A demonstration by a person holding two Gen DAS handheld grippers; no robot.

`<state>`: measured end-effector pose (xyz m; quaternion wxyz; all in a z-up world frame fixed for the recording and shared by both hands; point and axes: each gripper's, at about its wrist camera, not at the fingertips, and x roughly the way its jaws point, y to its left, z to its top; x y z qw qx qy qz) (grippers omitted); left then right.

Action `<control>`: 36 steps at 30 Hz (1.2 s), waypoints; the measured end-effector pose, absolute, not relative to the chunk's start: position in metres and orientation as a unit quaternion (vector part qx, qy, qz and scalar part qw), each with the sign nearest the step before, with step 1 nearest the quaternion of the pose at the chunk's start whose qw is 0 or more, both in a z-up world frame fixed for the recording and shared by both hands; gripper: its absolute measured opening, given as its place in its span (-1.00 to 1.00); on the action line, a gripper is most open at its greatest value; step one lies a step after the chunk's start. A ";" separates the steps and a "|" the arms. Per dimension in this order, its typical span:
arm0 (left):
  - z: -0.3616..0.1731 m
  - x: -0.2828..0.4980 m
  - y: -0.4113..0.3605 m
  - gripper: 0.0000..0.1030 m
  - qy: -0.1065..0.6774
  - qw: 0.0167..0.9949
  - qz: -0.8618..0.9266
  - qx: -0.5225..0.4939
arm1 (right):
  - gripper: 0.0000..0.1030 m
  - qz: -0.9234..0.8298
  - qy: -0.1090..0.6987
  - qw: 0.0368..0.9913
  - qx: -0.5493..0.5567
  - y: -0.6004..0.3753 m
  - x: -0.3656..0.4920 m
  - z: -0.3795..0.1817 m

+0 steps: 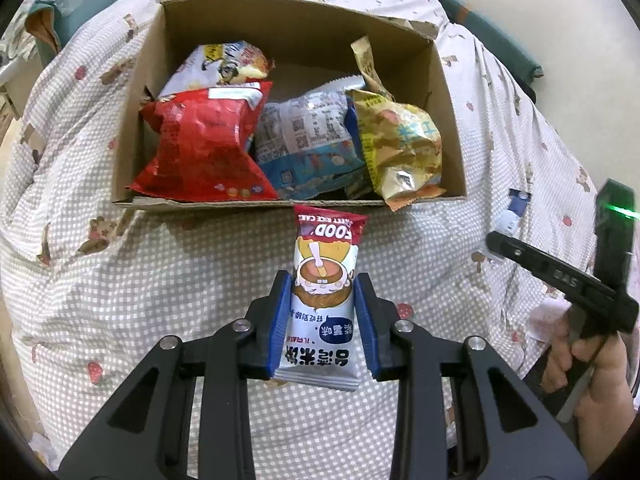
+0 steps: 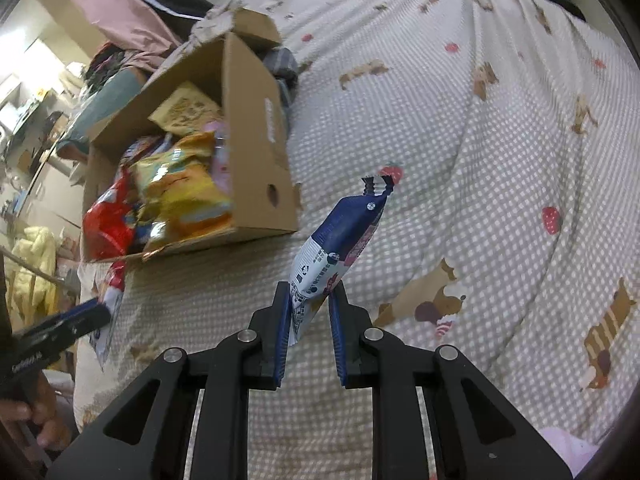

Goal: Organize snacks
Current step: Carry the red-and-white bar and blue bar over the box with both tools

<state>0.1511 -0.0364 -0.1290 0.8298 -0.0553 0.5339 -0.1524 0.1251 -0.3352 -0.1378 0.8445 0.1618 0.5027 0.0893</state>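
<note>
Left wrist view: your left gripper (image 1: 322, 280) clamps the white-and-red rice-cake packet (image 1: 322, 300), right gripper (image 2: 310, 292) the blue-and-white wrapper (image 2: 340, 248); clear the brown cardboard box (image 1: 452, 152) rim before releasing.

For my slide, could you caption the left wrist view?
Left hand-held gripper holds a rice-cake packet before the snack-filled cardboard box.

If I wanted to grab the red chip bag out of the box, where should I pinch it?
Pinch the red chip bag at its flat, crimped bottom seam, probably coming from the box's open near side. That seam juts over the low front edge, thin and clear of the other packs; the puffy middle looks too fat to pinch.
</note>
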 end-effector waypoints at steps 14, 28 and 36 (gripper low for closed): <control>-0.068 0.134 -0.021 -0.47 0.406 0.903 -0.129 -0.060 | -0.62 0.150 0.389 0.891 0.180 -0.320 0.111 -0.074; -0.047 0.180 -0.007 -0.48 0.391 0.914 -0.083 -0.071 | -0.62 0.216 0.395 0.881 0.145 -0.262 0.178 -0.066; -0.046 0.215 -0.024 -0.48 0.387 0.918 -0.077 -0.036 | -0.62 0.236 0.401 0.878 0.116 -0.230 0.215 -0.072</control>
